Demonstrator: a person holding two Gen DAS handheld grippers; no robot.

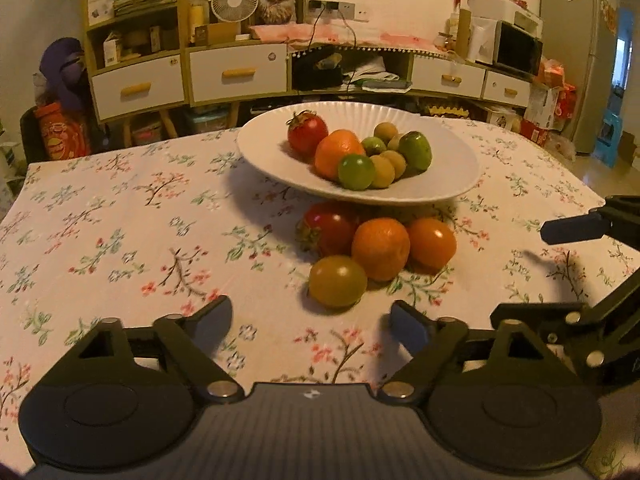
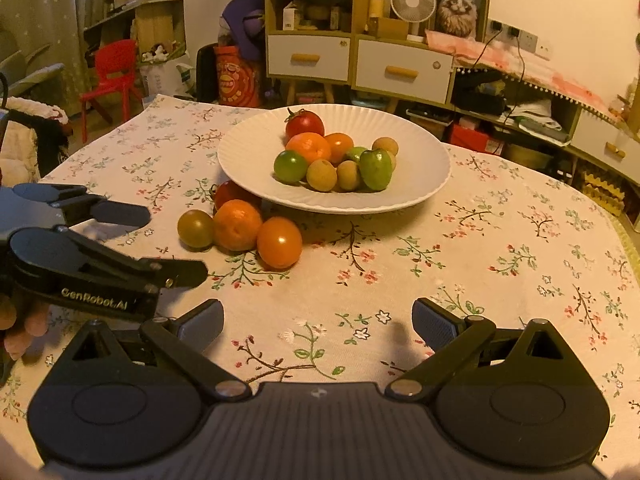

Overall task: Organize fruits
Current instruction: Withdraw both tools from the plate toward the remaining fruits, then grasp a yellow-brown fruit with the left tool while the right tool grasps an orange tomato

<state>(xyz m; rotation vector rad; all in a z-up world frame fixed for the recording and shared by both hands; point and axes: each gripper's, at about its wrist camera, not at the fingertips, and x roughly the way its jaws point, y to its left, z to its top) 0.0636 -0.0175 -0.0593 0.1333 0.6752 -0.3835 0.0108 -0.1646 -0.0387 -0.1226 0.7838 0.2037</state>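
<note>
A white plate (image 1: 448,184) (image 2: 248,160) holds a red tomato (image 1: 307,133), an orange (image 1: 338,153), green fruits and small tan fruits. On the tablecloth in front of it lie a red tomato (image 1: 330,226), a mandarin (image 1: 380,249) (image 2: 237,225), an orange tomato (image 1: 432,242) (image 2: 279,242) and a brownish-green tomato (image 1: 338,281) (image 2: 195,228). My left gripper (image 1: 310,320) is open and empty, just short of the brownish-green tomato. My right gripper (image 2: 318,322) is open and empty, farther back on the cloth. Each gripper shows in the other's view, the right one (image 1: 576,230) and the left one (image 2: 132,236).
The floral tablecloth (image 1: 120,220) covers the table. Behind it stand a low cabinet with drawers (image 1: 240,74), shelves, fans, a microwave (image 1: 516,48) and a red chair (image 2: 112,76).
</note>
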